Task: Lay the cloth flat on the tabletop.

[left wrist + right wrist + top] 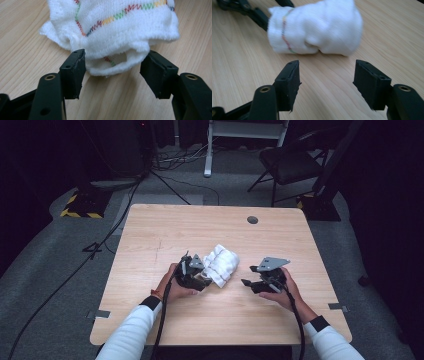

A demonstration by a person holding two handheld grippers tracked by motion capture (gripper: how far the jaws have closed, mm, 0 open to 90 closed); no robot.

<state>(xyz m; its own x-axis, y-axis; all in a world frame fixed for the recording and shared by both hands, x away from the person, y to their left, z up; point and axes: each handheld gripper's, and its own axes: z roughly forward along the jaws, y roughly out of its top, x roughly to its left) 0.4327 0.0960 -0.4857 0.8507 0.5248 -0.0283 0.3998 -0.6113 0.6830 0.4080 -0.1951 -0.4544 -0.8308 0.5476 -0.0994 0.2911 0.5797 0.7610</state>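
The thing in hand is a bunched white terry cloth with a rainbow zigzag stitch along its hem [221, 263], lying in a soft heap on the pale wooden worktop [150, 240]. It looks light and limp: it should fold and sag wherever it is lifted, will not slip much against rubbery pads, and cannot break. The likely trouble is pinching only one loose layer, so that the heap unrolls instead of rising whole. A sound hold would be on the thick rolled edge nearest the left claw [112, 72], where several layers overlap, or on a hemmed corner if the cloth is to be spread out.

In the left gripper view that rolled edge lies between the left claw's two black jaws, which stand partly open; one pad seems to brush the pile, the other is apart from it, so nothing is clamped yet. The left hand [175, 287] holds the tool low and near level, jaws pointing across the worktop into the cloth's near side.

The right claw [324, 75] is also partly open and empty, with bare wood between its jaws and the cloth ahead of it, near but not touching. From above, the right hand [280, 290] holds it low at the cloth's other side, aimed toward it.
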